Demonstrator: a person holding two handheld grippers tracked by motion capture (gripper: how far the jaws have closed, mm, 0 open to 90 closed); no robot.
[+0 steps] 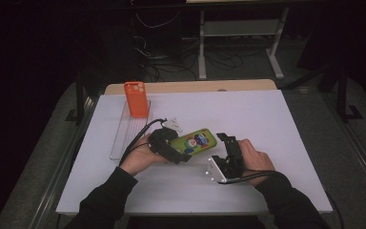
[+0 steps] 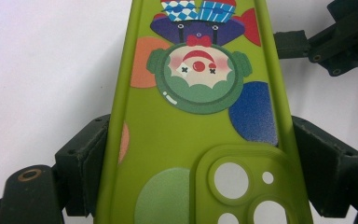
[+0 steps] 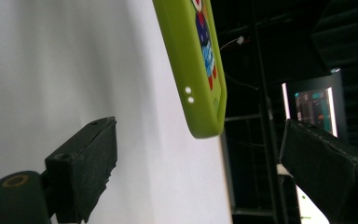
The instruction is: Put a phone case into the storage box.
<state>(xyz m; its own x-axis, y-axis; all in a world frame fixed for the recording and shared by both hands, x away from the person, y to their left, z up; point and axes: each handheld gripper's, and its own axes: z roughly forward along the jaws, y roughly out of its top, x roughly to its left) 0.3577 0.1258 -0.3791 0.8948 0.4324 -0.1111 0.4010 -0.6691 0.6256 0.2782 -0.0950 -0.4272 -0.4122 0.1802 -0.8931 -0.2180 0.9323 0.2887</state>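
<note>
A white table top (image 1: pixel 248 114) takes up the middle of the high view, with a strip of pale wood (image 1: pixel 195 87) showing along its far edge. Beyond it the room is dark: a tangle of cables (image 1: pixel 167 52) lies on the floor at upper centre, and the white legs of a desk frame (image 1: pixel 238 33) stand to the right of them. At the left of the table a clear tray (image 1: pixel 119 138) runs towards the far edge, and an orange phone case (image 1: pixel 137 99) stands at its far end, camera holes uppermost. Near the centre of the frame is the green phone case (image 1: pixel 195 141), printed with a clown figure; its long axis runs from lower left to upper right, the camera cutout end at lower left and the plain end pointing upper right. The left gripper (image 1: pixel 171 148) pinches the case across its width at the cutout end; in the left gripper view both pads (image 2: pixel 81 163) press on the case's long edges. The right gripper (image 1: pixel 228 143) sits just right of the case's free end with its jaws spread; in the right gripper view the green case (image 3: pixel 200 79) hangs in the gap between them, above the white surface, touching neither jaw.
</note>
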